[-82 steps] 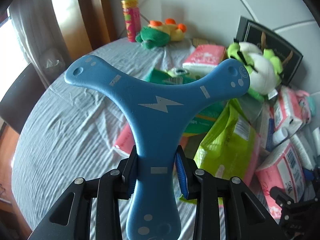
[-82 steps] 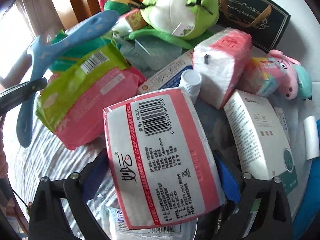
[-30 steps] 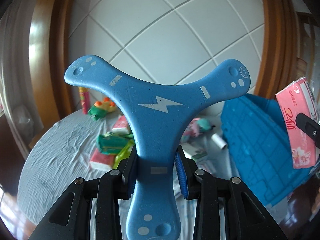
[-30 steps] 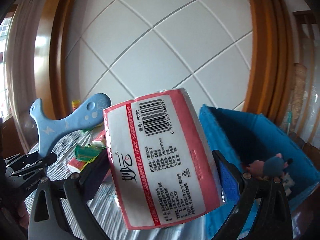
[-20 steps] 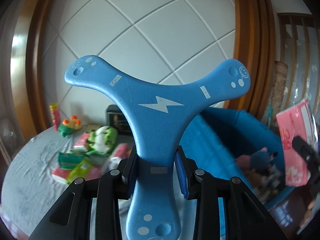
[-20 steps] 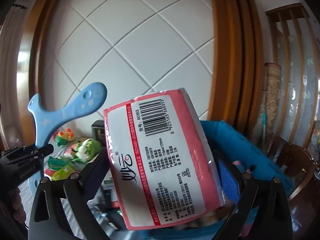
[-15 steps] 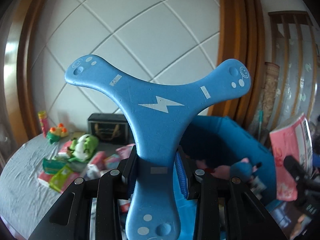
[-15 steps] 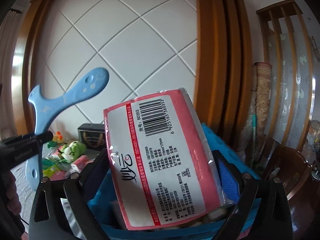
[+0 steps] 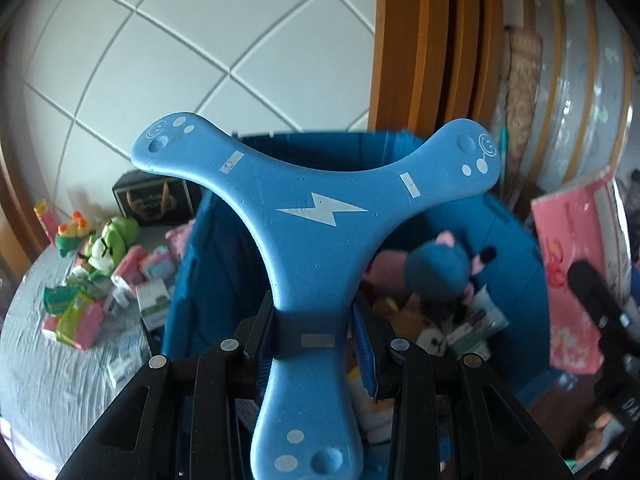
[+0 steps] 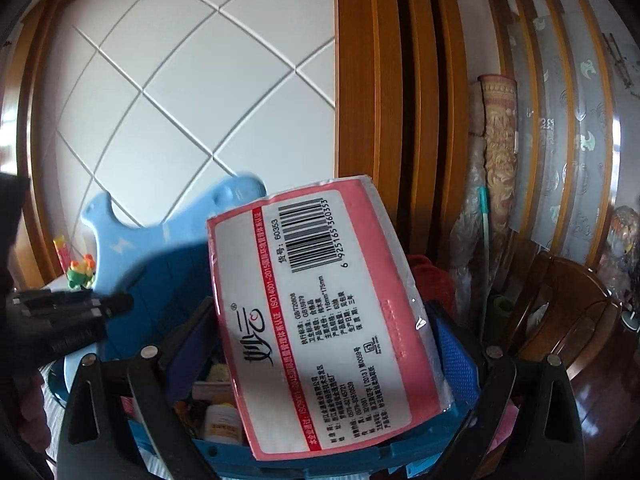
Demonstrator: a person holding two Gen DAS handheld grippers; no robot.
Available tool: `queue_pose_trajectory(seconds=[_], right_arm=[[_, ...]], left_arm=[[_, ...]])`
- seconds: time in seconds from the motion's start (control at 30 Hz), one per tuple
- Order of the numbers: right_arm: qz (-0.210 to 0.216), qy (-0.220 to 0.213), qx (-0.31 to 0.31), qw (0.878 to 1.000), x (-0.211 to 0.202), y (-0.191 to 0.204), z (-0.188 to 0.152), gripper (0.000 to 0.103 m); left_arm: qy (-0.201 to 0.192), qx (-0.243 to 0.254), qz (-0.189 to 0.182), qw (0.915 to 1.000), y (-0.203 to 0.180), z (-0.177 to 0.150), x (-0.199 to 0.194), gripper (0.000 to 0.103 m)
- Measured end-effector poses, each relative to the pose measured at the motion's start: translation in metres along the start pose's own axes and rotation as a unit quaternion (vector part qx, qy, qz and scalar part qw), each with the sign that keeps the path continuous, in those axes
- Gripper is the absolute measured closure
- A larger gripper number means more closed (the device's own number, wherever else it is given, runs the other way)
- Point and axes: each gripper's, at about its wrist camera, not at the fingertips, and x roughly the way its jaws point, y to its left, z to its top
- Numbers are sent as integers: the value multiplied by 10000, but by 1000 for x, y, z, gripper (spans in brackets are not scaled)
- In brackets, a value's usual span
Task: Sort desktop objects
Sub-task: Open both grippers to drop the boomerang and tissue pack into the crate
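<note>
My left gripper (image 9: 316,340) is shut on the stem of a blue three-armed boomerang (image 9: 316,216) with a white lightning bolt. It hangs over a blue bin (image 9: 516,248) that holds a blue plush toy (image 9: 436,270) and small boxes. My right gripper (image 10: 324,344) is shut on a pink and white tissue pack (image 10: 324,316), barcode side up, above the same blue bin (image 10: 460,412). The tissue pack (image 9: 576,248) also shows at the right edge of the left wrist view, and the boomerang (image 10: 168,240) at the left of the right wrist view.
To the left of the bin, the grey-clothed table (image 9: 52,364) carries a green plush frog (image 9: 108,240), snack bags, tissue packs and a black box (image 9: 156,198). A white tiled wall and wooden door frame (image 10: 380,120) stand behind. A dark wooden chair (image 10: 568,312) is at the right.
Both grippers have swung away from the table toward the blue bin, each keeping its object. The bin has come closer and now lies under both grippers.
</note>
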Motion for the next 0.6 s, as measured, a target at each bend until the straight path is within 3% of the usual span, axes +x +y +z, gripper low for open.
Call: queue_pose_trajectory(seconds=[0.17, 0.43, 0.47, 0.53, 0.6], right_arm=[[50, 257, -62, 9996, 18, 0, -10, 4], [54, 343, -75, 9994, 32, -1, -10, 4], [44, 327, -74, 9994, 33, -2, -9, 4], [21, 274, -59, 9996, 35, -5, -2, 4], [-2, 226, -49, 9997, 36, -8, 4, 4]], left_arm=[[351, -34, 47, 9994, 4, -6, 31, 69], [240, 125, -15, 9996, -4, 3, 38, 66], [160, 146, 4, 9998, -6, 6, 36, 62], [-83, 212, 96, 9997, -10, 13, 29, 37], [-287, 276, 183, 9990, -13, 18, 21, 22]])
